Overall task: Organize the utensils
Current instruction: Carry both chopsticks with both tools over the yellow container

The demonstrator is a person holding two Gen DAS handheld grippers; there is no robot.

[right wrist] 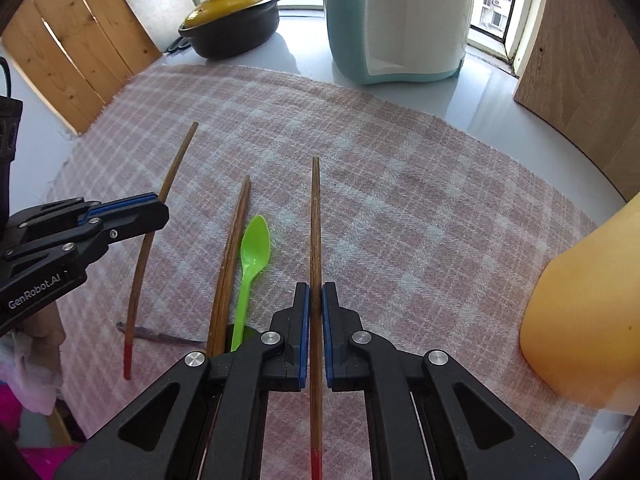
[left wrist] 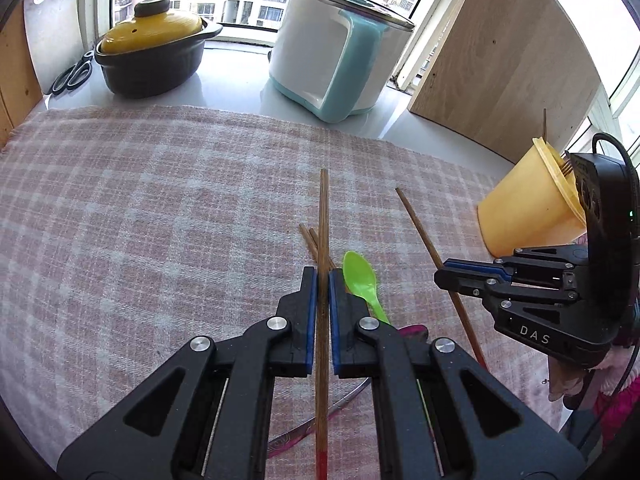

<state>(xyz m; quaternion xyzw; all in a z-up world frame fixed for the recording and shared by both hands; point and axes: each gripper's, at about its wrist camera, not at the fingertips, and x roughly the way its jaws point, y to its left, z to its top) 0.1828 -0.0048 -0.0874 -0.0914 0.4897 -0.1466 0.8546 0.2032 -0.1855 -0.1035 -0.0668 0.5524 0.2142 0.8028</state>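
Chopsticks are being gathered off the pink checked cloth (right wrist: pixel 400 208). Left gripper (left wrist: pixel 323 276) is clenched on one long brown wooden chopstick (left wrist: pixel 322 240); right gripper (right wrist: pixel 316 292) pinches another (right wrist: pixel 315 220), likely bound for the yellow plastic cup (left wrist: pixel 520 208) at far right. Between them lies a green plastic spoon (right wrist: pixel 252 264).

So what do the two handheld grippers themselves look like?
Both are black plastic with blue pads on the fingers and silver pivot screws. The left gripper carries white "GenRobot.AI" lettering; the right gripper shows "DAS", a small green light and a black cable.
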